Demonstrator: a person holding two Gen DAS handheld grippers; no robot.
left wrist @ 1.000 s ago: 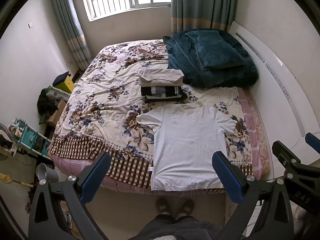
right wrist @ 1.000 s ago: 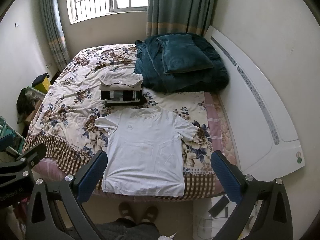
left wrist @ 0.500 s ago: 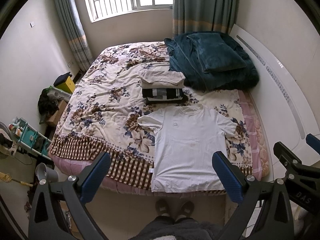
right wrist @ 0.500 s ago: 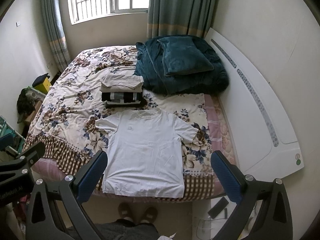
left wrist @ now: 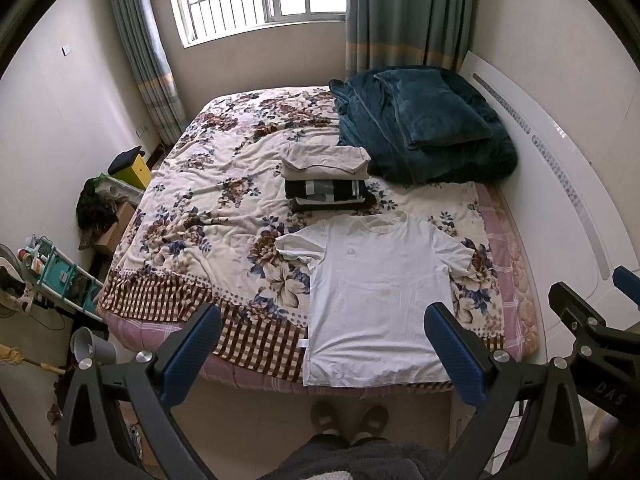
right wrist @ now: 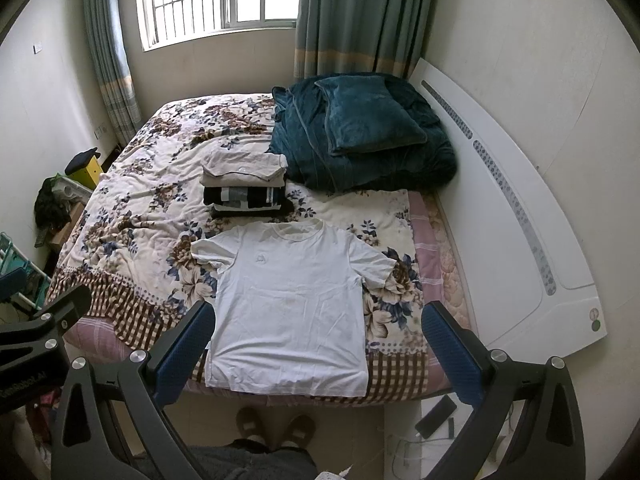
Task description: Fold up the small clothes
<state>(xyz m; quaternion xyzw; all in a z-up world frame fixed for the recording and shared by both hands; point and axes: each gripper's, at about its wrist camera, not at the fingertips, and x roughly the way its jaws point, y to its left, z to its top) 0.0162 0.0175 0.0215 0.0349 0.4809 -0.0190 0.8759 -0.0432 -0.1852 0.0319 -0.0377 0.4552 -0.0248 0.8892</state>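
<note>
Black phone on floor, right wrist only

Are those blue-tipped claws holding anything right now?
Nothing. The left gripper and right gripper are open above the flat white T-shirt.

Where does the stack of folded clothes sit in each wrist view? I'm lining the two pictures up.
Left wrist: stack of folded clothes just above centre, beyond the white T-shirt.
Right wrist: stack left of centre, above the T-shirt.
Shared landmark: teal blanket, immediately right of the stack.
</note>
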